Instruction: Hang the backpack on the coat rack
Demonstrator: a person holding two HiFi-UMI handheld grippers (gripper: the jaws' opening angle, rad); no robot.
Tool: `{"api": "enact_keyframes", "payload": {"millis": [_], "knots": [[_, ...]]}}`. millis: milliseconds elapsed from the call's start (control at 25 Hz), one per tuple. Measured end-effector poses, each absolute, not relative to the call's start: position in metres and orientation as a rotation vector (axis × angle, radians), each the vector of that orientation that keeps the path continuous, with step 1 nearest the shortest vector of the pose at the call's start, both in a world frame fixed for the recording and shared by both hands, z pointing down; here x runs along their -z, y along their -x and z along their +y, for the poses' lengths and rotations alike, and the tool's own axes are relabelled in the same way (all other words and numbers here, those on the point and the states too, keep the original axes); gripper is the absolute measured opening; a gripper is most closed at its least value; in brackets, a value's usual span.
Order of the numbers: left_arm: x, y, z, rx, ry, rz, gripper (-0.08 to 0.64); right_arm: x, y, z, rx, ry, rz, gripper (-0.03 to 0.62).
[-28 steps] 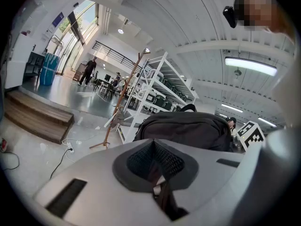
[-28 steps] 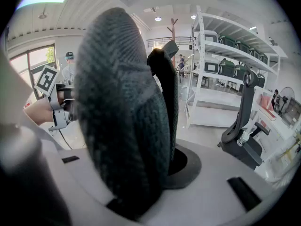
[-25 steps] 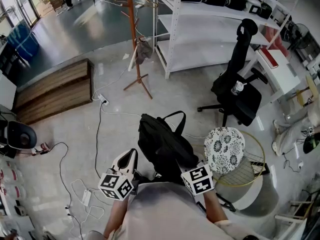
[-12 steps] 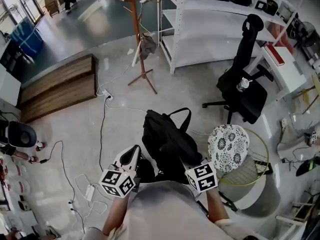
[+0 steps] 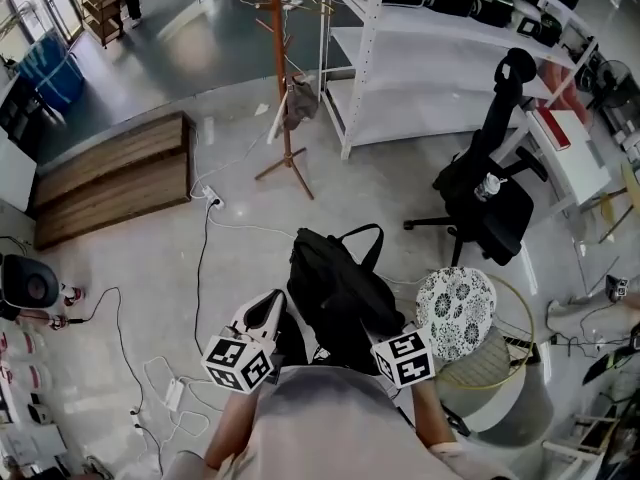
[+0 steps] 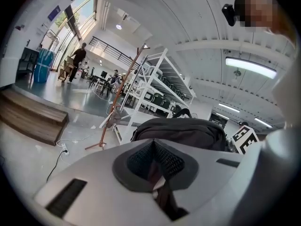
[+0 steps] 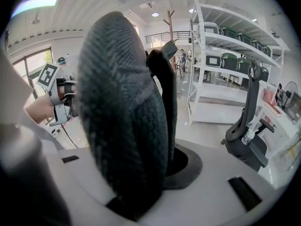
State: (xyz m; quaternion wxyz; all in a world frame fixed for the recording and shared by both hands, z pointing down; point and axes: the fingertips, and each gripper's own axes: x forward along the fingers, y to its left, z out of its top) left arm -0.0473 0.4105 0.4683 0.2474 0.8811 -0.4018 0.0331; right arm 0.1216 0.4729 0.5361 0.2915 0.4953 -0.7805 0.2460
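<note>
Both claws are gripping the backpack (image 5: 335,290), which is being held up, black and bulky, just in front of the person. The left claw (image 6: 153,163) is pinching a thin dark strap (image 6: 165,199), its jaws drawn together on it. The right claw (image 7: 150,173) is clamping a thick padded strap (image 7: 124,117), its jaws standing partly apart around the bulk. In the head view the rack (image 5: 283,88) is standing well apart from the backpack, farther along the floor (image 5: 240,238) and just beside a white shelf (image 5: 372,68). A grey cloth (image 5: 298,103) is hanging from the rack. A black chair (image 5: 490,193) is sitting off to the right, near a patterned stool (image 5: 455,306).
</note>
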Motion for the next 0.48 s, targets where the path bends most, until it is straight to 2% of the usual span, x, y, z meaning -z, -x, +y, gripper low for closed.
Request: {"api": "enact_keyframes", "payload": {"millis": [480], "knots": [[-0.458, 0.086, 0.313, -0.047, -2.377, -1.12, 0.006, -0.529, -0.101, 0.371, -0.705, -1.344, -2.067, 0.143]]}}
